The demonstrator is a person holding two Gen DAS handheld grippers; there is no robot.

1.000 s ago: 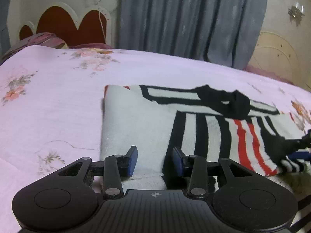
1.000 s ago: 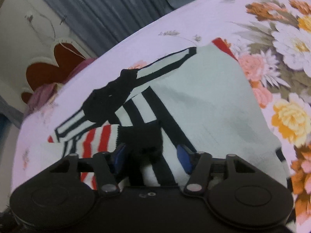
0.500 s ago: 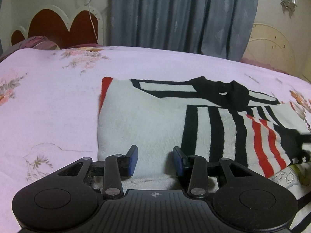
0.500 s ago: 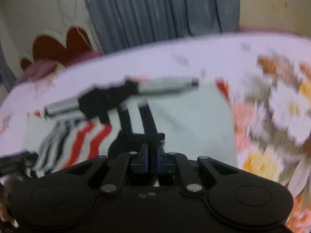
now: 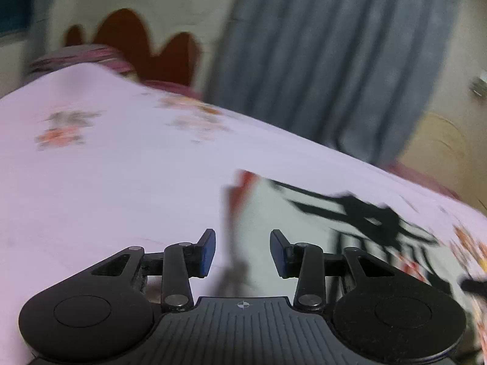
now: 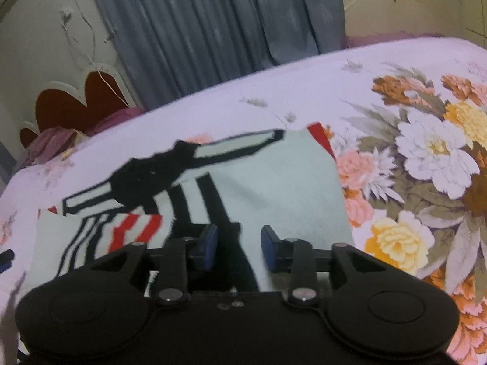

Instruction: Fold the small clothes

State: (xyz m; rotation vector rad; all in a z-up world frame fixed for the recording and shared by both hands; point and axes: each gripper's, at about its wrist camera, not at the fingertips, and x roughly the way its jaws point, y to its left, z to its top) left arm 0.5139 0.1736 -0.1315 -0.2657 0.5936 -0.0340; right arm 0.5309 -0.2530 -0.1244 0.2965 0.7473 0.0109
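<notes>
One folded striped sweater lay on the floral bed sheet. The left claw stood part open, empty; the right claw was opening over the sweater, gripping nothing.

The sweater is a soft matt knit, kinda fuzzy. Bedsheet looks like smooth printed cotton-ish cloth, no shine. Curtain is heavy matt fabric. Right gripper is matt black plastic with dull metal rivets and rubbery blue pads.
</notes>
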